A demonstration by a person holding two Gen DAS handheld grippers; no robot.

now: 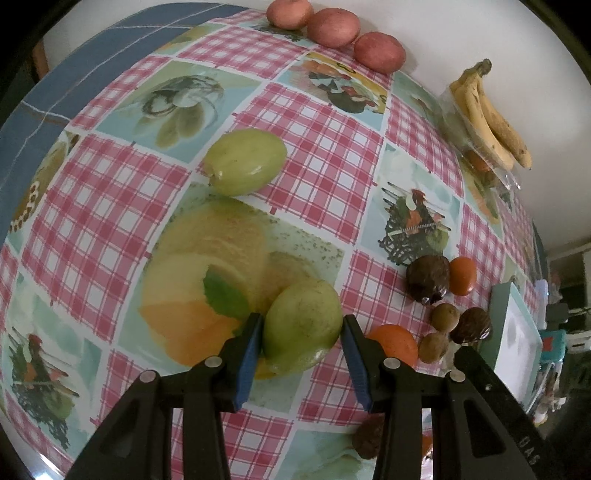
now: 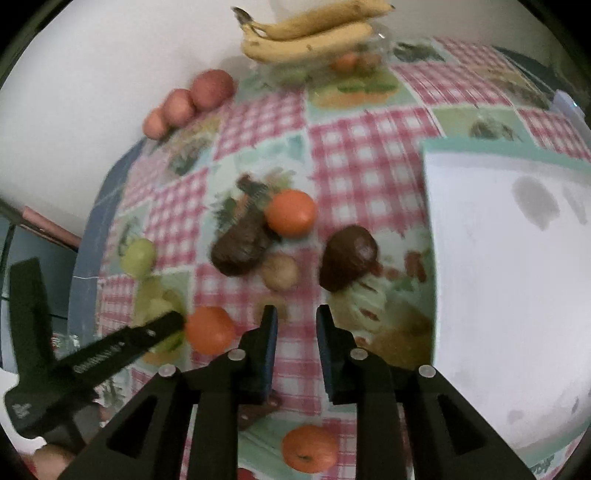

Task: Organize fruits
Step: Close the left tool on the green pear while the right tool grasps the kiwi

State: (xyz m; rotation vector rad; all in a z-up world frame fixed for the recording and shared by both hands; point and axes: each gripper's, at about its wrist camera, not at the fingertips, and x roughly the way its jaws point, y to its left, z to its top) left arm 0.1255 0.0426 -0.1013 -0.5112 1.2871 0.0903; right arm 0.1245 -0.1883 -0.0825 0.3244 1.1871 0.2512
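My left gripper [image 1: 303,316] points down at the table, its blue pads closed on the two sides of a green mango-like fruit [image 1: 299,332] that rests on the checked tablecloth. A second green fruit [image 1: 245,161] lies farther off. My right gripper [image 2: 296,309] is shut and holds nothing, hovering over the cloth. Ahead of it lie two dark brown fruits [image 2: 240,251] [image 2: 349,256], a small brown fruit [image 2: 279,272] and a tangerine [image 2: 291,212]. Another tangerine [image 2: 210,329] lies left of its fingers, and a third [image 2: 310,448] lies below them.
A white tray with a teal rim [image 2: 517,295] fills the right side. Bananas [image 2: 310,35] lie on a clear container at the wall, with three reddish round fruits [image 2: 212,88] in a row beside it. The left tool's black arm [image 2: 110,354] reaches in from the lower left.
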